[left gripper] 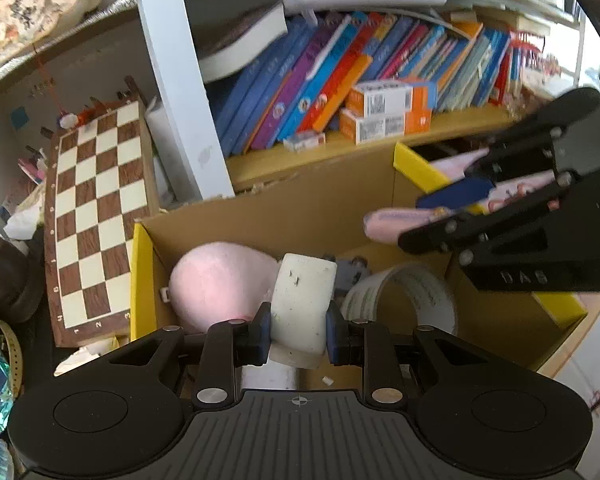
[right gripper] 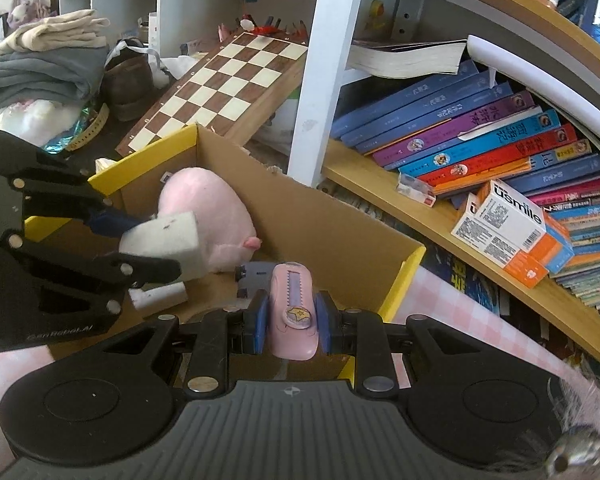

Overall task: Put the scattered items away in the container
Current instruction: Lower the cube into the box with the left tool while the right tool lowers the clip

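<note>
Pink utility knife point(right gripper: 294, 312) lengthwise in right tongs point(right gripper: 292, 322), pointing forward

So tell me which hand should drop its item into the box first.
Left, probably: the left gripper holds its white foam block well inside the cardboard box, while the right gripper's pink case sits nearer the near rim.

Wooden shelf point(right gripper: 380, 184): row of books point(right gripper: 480, 136) leaning over, orange-and-white boxes point(right gripper: 512, 236) stacked in front, one small box point(right gripper: 416, 192) lying beside them. Pink checked surface point(right gripper: 452, 300) under the open cardboard box point(right gripper: 320, 216). Box floor holds a pink plush point(right gripper: 216, 208), a white roll point(right gripper: 160, 296), a small grey item point(right gripper: 256, 274), a curled paper sheet point(left gripper: 404, 292).
</note>
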